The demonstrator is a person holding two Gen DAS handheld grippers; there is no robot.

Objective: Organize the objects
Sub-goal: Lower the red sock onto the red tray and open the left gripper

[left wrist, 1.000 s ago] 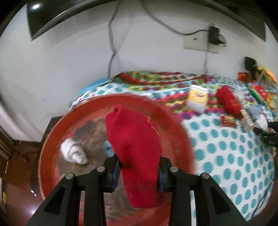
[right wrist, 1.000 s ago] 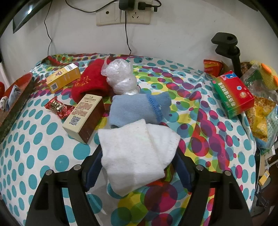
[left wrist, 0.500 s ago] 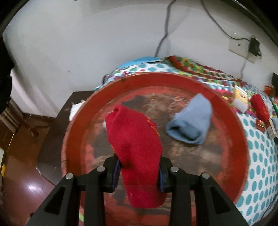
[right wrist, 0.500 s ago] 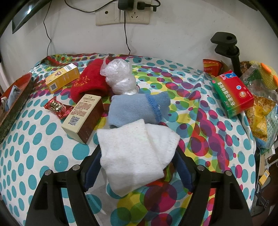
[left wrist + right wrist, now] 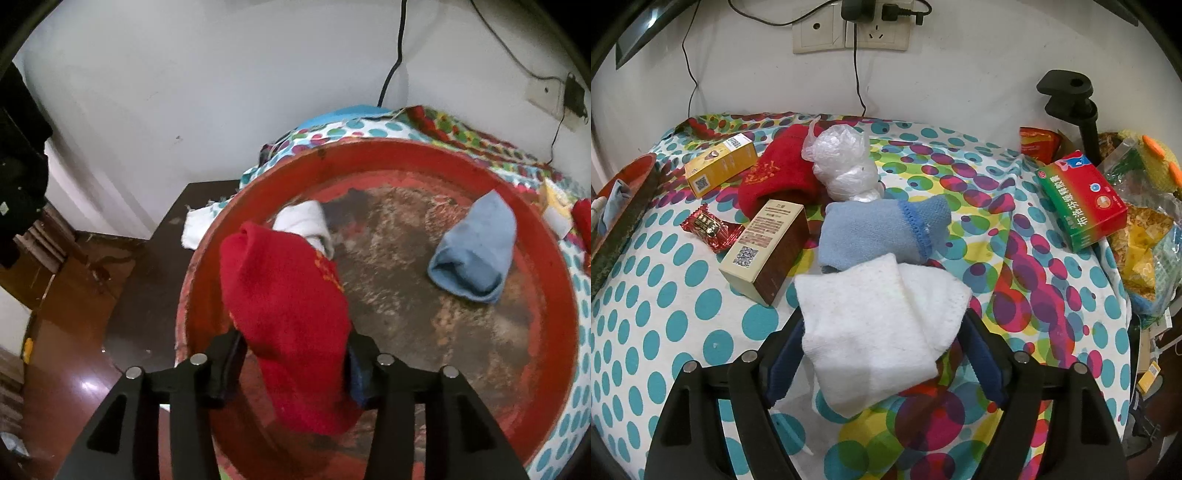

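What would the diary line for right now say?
left hand-held gripper: jaws opening, red sock between them over red tray | right hand-held gripper: jaws opening around white sock on bed | tray holds blue sock

Left hand-held gripper (image 5: 293, 363): matte black angular finger arms, triangular cut-outs, silver round screw heads, blue pads inside. Right hand-held gripper (image 5: 882, 354): same black frame, silver screws, blue pads.
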